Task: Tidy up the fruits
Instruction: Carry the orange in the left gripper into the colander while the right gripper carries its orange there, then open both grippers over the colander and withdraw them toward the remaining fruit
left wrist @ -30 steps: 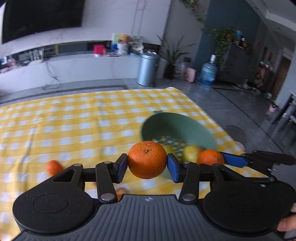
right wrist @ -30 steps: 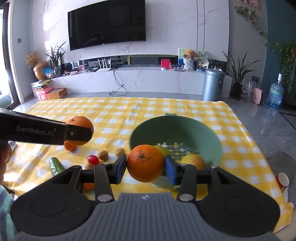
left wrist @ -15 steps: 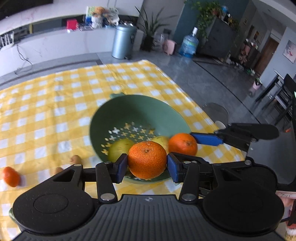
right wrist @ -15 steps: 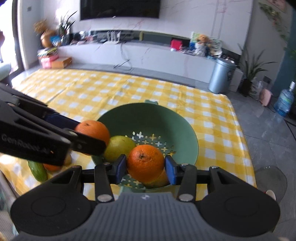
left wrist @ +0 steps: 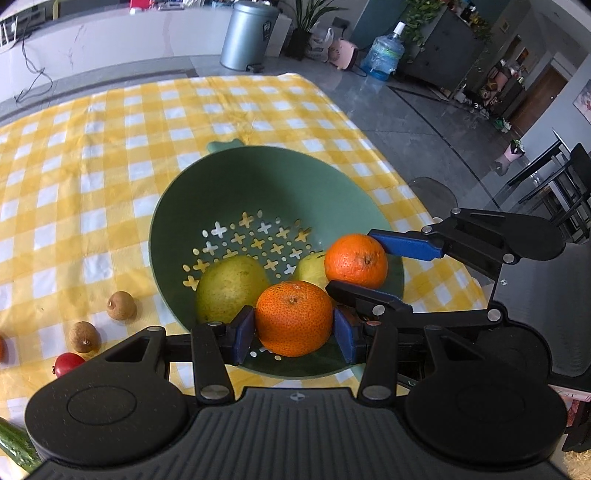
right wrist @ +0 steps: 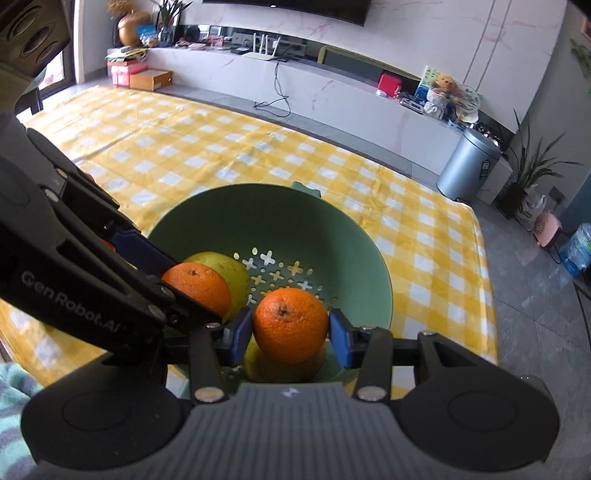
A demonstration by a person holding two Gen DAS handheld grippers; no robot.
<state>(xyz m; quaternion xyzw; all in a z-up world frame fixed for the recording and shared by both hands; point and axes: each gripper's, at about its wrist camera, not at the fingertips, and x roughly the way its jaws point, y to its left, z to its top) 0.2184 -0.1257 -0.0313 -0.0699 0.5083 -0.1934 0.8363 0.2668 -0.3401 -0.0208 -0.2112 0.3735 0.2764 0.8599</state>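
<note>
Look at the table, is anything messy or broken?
Nothing looks broken or spilled. The green bowl sits upright with two yellow-green fruits inside. Each gripper holds an orange over it. Small fruits and a cucumber lie on the cloth beside the bowl, not yet sorted.

A bright living room with a white marble wall [right wrist: 424, 33] and a long white media console [right wrist: 332, 79] beneath a dark television [right wrist: 288, 3]. A silver bin [right wrist: 469, 166] stands on the grey tiled floor [left wrist: 424, 118] beside a potted plant [right wrist: 532, 173].
</note>
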